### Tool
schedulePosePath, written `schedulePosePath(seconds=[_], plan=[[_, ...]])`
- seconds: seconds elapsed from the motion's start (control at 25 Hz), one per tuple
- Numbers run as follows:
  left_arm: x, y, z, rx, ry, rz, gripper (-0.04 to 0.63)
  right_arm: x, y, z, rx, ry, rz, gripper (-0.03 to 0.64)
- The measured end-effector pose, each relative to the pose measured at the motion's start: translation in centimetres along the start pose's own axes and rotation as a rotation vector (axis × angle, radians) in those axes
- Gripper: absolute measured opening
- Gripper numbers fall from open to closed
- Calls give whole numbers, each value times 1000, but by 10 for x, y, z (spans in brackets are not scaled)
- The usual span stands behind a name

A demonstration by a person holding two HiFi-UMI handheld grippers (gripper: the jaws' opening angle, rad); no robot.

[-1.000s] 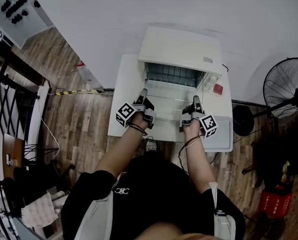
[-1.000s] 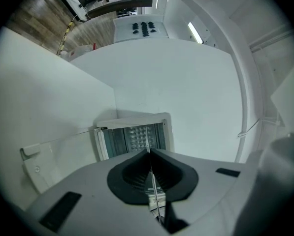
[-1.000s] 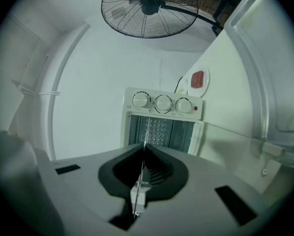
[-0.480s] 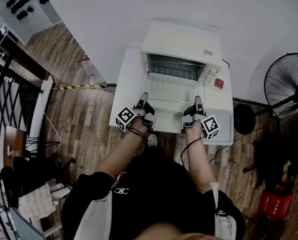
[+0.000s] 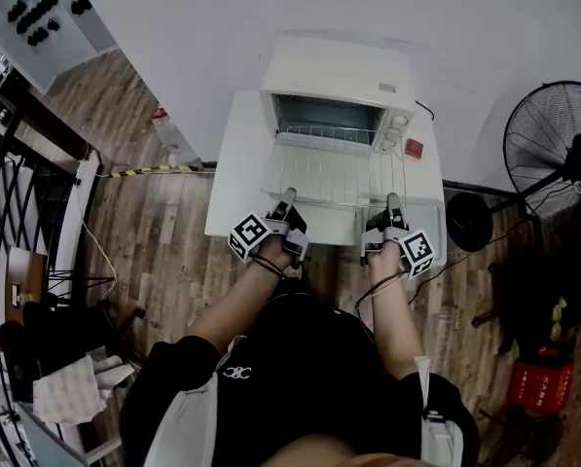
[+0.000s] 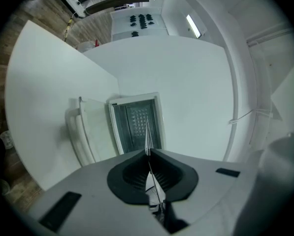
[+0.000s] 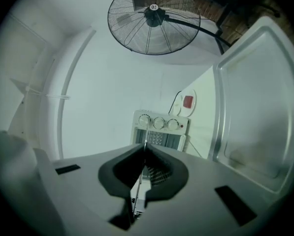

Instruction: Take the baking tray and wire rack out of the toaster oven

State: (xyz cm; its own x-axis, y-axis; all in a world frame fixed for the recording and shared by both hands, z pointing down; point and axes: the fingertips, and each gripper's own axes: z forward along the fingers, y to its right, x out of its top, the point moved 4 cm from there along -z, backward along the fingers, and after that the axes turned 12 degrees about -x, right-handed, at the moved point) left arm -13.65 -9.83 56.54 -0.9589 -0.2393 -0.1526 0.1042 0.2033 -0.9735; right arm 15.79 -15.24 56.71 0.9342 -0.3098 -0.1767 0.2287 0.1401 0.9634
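Note:
The white toaster oven stands at the back of a white table with its door folded down. The wire rack sticks far out of the oven mouth, level above the door. My left gripper is shut on the rack's near left edge, my right gripper on its near right edge. In the left gripper view the rack shows edge-on as a thin line between the jaws, with the oven cavity behind it. The baking tray lies on the table to the right.
A red-marked socket with a cord sits right of the oven. A standing fan is on the floor at the right. Black railings run along the left. The person's arms and body fill the near side.
Both grippers have drawn back toward the person, still shut on the rack. The rack has slid further out of the oven.

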Motion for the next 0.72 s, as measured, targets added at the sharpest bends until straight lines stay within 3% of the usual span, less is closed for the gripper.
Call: schedulePosePath(seconds=[0.72], plan=[[-189, -4, 29, -14, -453, -7, 17, 152, 90, -117, -174, 265, 9, 5]])
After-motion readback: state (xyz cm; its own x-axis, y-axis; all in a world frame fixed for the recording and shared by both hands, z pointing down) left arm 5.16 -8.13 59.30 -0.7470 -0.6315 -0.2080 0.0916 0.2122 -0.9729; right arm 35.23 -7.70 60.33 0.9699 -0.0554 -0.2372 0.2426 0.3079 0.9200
